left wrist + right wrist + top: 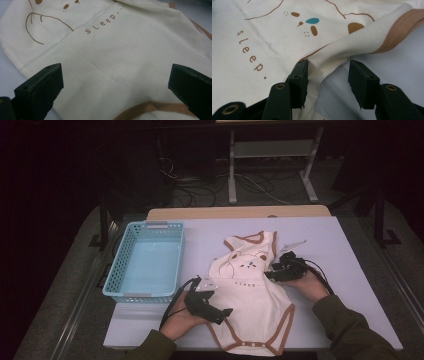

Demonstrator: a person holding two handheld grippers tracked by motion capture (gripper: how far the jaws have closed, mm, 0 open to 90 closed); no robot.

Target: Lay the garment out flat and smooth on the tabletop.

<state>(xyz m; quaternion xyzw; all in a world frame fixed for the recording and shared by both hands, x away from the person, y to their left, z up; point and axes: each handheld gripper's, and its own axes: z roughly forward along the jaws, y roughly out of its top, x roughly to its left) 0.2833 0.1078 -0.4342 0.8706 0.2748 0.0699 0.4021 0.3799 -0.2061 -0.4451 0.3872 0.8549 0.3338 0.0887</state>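
- We see the left gripper point(226, 312) low at the near left of the bodysuit point(255, 295). The hand behind it rests on the counter point(345, 250), forearm coming in from the near edge, fingers pointing across toward the garment's lower hem.
- Left fingers point(42, 85): wide apart. In the left gripper view the cream cloth lies flat between and beyond them, and neither pad presses on it. The brown-trimmed hem runs just ahead of the fingertips; the printed word "sleep" sits farther out.
- We see the right gripper point(270, 274) at the garment's right edge, about level with the chest print. The hand lies flat on the counter, sleeve trailing to the near right corner, fingers aimed leftward into the cloth.
- Right fingers point(298, 80): partly closed, with a clear gap between them. A raised fold of the side edge lies between them, against the inner face of the left-hand finger; the other finger stands clear over bare counter. We cannot tell that the fold is pinched.
- Bodysuit: spread face up on the counter, bear print uppermost, neck away from the person, snap end toward them. Brown-trimmed armhole just beyond the right fingertips.
- Basket point(120, 265): light blue, slotted walls, well to the left of the left fingers, nothing in it.
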